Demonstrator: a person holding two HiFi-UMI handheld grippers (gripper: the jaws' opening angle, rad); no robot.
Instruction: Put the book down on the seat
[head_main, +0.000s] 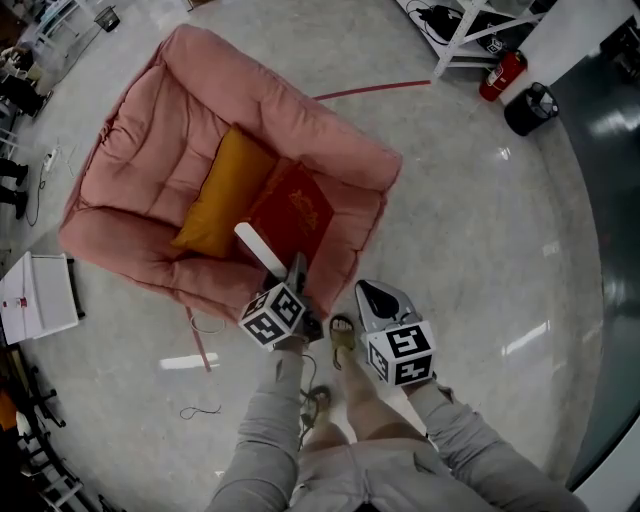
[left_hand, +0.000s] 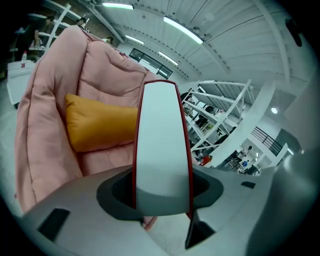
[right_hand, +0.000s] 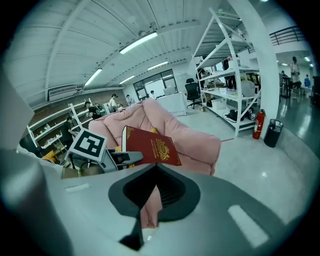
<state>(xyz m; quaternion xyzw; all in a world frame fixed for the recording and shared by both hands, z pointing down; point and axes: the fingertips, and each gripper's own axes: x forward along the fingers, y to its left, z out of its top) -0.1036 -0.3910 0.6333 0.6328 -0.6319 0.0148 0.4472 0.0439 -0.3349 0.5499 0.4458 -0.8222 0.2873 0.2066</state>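
Observation:
A red book (head_main: 295, 215) with a gold emblem is gripped at its near edge by my left gripper (head_main: 297, 268), jaws shut on it. It hangs tilted over the front of the pink cushioned seat (head_main: 150, 160), beside a yellow pillow (head_main: 225, 190). In the left gripper view the book's white page edge (left_hand: 162, 145) stands between the jaws, with the pillow (left_hand: 100, 125) behind. The right gripper view shows the book (right_hand: 152, 145) and the left gripper's marker cube (right_hand: 87, 145) in front of the seat (right_hand: 195, 140). My right gripper (head_main: 372, 292) is shut on nothing, held near my legs, right of the seat.
A red fire extinguisher (head_main: 502, 73), a black bin (head_main: 528, 108) and a white shelf frame (head_main: 470, 35) stand at the far right. A white box (head_main: 38, 295) lies at the left. Thin cables (head_main: 200, 410) trail on the grey floor by my sandalled foot (head_main: 342, 335).

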